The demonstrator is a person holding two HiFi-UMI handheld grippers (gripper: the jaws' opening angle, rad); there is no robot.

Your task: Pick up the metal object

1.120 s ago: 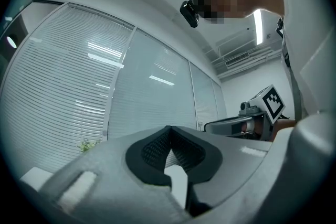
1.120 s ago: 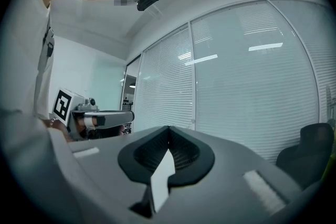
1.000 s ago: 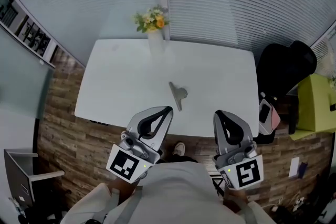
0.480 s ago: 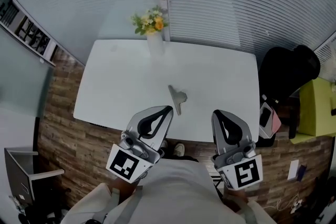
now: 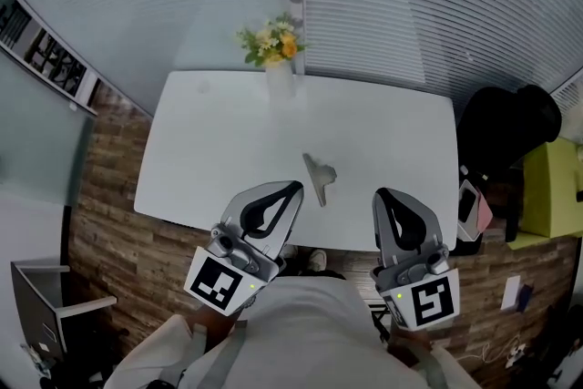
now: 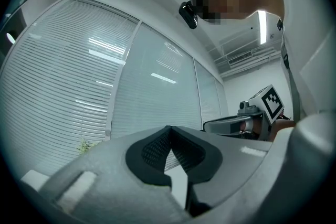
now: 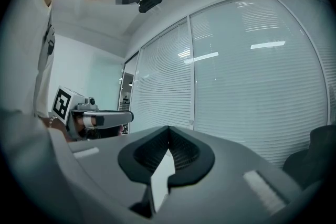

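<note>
Hanging close to the person's chest, the left gripper [image 5: 290,192] is showing its jaws pressed together on nothing, and the right gripper [image 5: 383,197] is doing the same. Both are pointing up toward the blinds rather than down at the work. The metal object [image 5: 320,177] is lying flat on the white table [image 5: 209,150] near its front edge, ahead of and between the two grippers, touching neither. By my reading nothing is yet done: opening a jaw, reaching, clamping and lifting are all waiting.
</note>
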